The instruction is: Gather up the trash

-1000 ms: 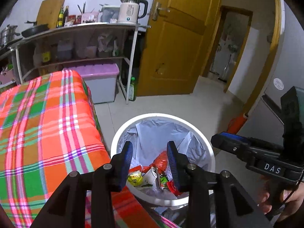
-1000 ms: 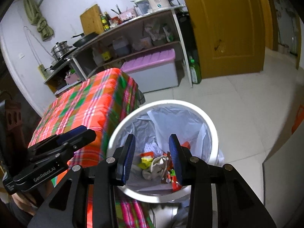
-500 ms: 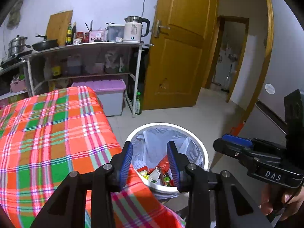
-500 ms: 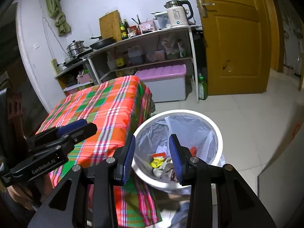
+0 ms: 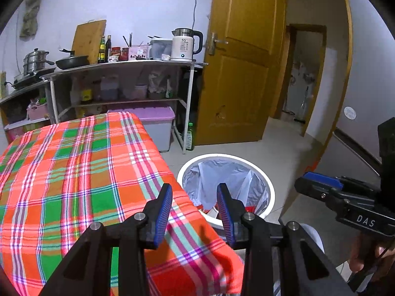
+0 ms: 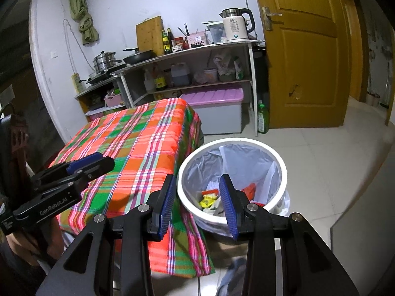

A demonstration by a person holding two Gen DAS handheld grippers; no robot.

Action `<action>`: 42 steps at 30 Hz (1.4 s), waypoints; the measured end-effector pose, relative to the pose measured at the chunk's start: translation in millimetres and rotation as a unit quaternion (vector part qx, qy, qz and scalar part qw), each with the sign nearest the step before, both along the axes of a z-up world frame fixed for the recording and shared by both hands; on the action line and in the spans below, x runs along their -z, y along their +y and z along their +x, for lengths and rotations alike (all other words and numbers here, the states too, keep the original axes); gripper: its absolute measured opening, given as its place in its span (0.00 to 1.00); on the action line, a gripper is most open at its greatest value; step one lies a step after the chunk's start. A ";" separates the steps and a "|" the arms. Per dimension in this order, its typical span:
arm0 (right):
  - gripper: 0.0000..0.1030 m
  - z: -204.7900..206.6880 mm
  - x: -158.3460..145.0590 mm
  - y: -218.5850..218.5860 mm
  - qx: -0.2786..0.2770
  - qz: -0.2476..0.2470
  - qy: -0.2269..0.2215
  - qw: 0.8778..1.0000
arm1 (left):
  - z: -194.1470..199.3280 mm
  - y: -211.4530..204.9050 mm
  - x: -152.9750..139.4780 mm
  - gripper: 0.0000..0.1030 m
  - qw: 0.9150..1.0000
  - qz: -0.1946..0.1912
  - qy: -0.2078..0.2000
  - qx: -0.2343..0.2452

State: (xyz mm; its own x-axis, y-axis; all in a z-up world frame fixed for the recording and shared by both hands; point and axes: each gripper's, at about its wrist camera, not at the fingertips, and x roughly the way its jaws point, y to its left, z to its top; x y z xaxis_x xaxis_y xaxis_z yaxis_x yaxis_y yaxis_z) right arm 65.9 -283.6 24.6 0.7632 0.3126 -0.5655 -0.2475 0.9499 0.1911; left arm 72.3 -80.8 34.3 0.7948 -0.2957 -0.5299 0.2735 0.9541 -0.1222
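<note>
Drawing back from the bin (image 6: 279, 157), now lower and ahead of them, both the left tongs (image 5: 193, 211) and right tongs (image 6: 197, 201) stand part-open and empty, wrappers (image 6: 209, 198) binned; collection appears finished.

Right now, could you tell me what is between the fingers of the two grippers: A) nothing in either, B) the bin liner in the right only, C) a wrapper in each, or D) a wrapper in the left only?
A: the left gripper and right gripper both stand open and empty, while the wrappers lie inside the white bin.
</note>
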 end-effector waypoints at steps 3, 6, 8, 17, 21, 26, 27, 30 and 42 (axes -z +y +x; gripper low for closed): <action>0.37 -4.1 2.6 3.1 -0.002 -0.003 0.002 1.000 | -7.7 2.2 1.8 0.36 1.000 0.002 0.000 -0.003; 0.37 -7.7 5.1 4.5 -0.003 -0.005 0.004 1.000 | -14.0 2.5 3.9 0.36 1.000 0.003 0.002 -0.006; 0.37 -10.9 6.5 5.3 -0.005 -0.005 0.004 1.000 | -17.3 4.2 5.8 0.36 1.000 0.003 0.005 -0.007; 0.37 -13.4 10.2 5.0 -0.007 -0.006 0.005 1.000 | -22.1 0.4 9.3 0.36 1.000 0.005 0.010 -0.005; 0.37 -12.2 10.4 5.7 -0.006 -0.006 0.005 1.000 | -20.5 -0.7 9.6 0.36 1.000 0.004 0.010 -0.003; 0.37 -12.0 11.0 5.3 -0.006 -0.007 0.006 1.000 | -19.6 -0.1 9.9 0.36 1.000 0.004 0.012 -0.005; 0.37 -12.0 10.9 5.3 -0.006 -0.006 0.006 1.000 | -19.7 -0.2 9.9 0.36 1.000 0.005 0.011 -0.005; 0.37 -11.4 12.5 5.5 -0.007 -0.007 0.007 1.000 | -19.9 -0.4 11.2 0.36 1.000 0.006 0.010 -0.005; 0.37 -9.3 13.9 7.5 -0.008 -0.010 0.010 1.000 | -20.5 0.5 14.2 0.36 1.000 0.010 0.009 -0.008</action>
